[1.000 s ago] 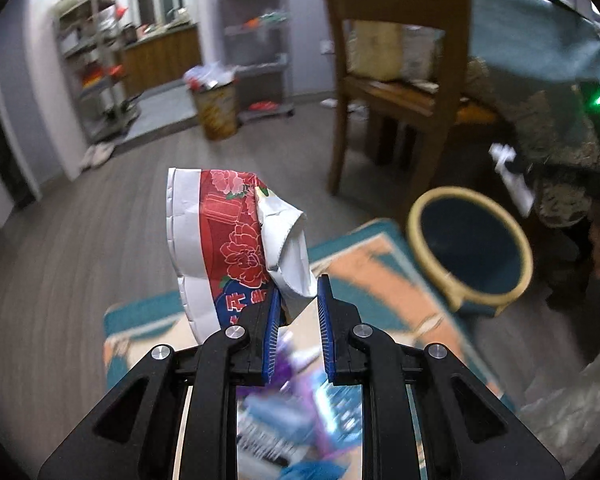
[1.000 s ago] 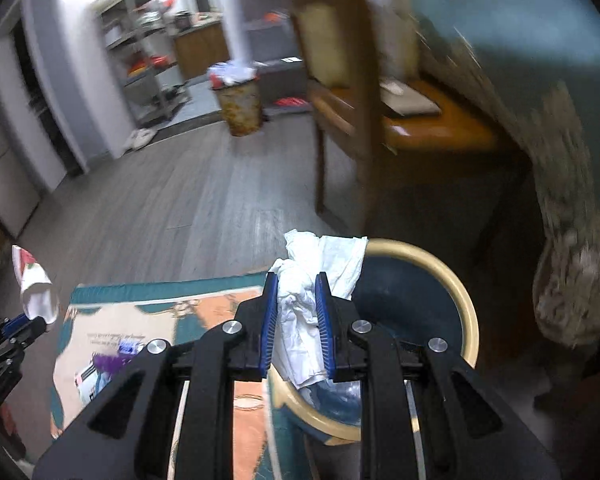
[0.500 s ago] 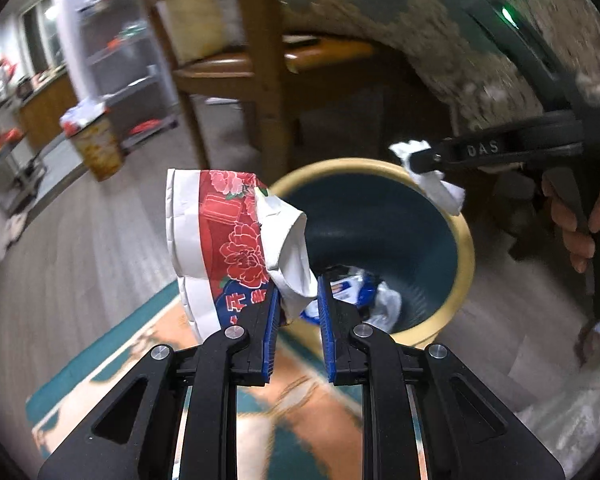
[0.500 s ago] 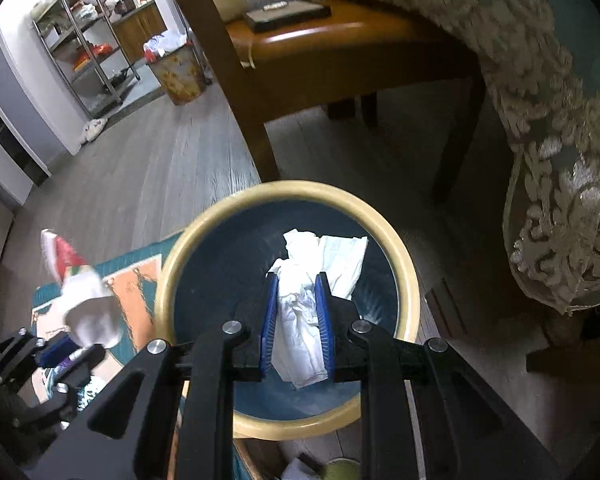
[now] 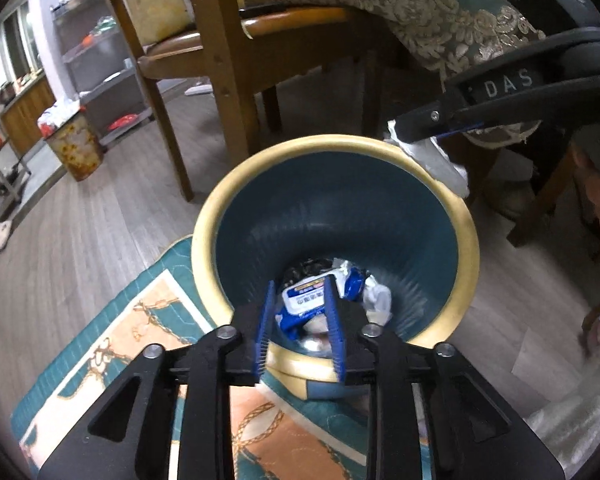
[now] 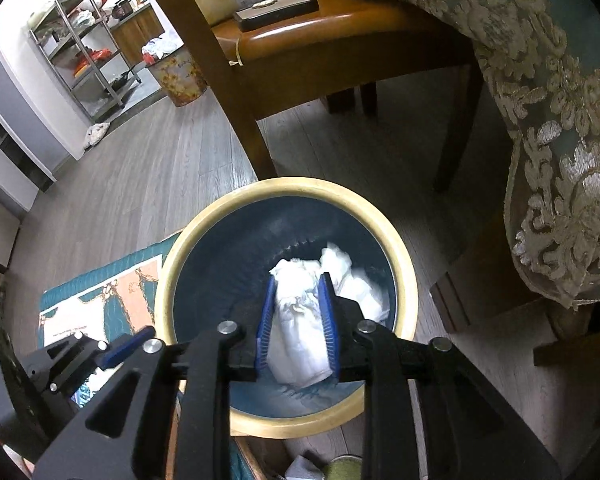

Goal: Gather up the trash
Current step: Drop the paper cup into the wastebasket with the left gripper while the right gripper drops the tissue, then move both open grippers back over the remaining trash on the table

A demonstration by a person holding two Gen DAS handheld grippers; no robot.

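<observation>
A blue bin with a yellow rim [image 5: 471, 248] stands on the floor, also in the right wrist view [image 6: 404, 268]. My left gripper [image 5: 298, 324] is open and empty over its near rim. Blue-and-white wrappers [image 5: 306, 300] lie at the bottom; the red floral wrapper is not visible. My right gripper [image 6: 296, 324] hangs over the bin mouth with white crumpled tissue [image 6: 298, 320] between its blue pads, which have parted; whether they still hold it is unclear. From the left wrist view the right gripper [image 5: 440, 130] still has tissue [image 5: 436, 156] hanging at its tips by the far rim.
A wooden chair [image 5: 220, 80] stands right behind the bin. A lace-edged tablecloth [image 6: 552, 120] hangs at the right. A patterned rug [image 5: 132, 340] lies under the bin's left side. A second floral bin [image 5: 74, 148] and metal shelves [image 6: 84, 56] stand far back.
My left gripper opened and the red floral wrapper is gone from it. Both grippers moved closer over the bin. My right gripper's pads spread wider around the tissue.
</observation>
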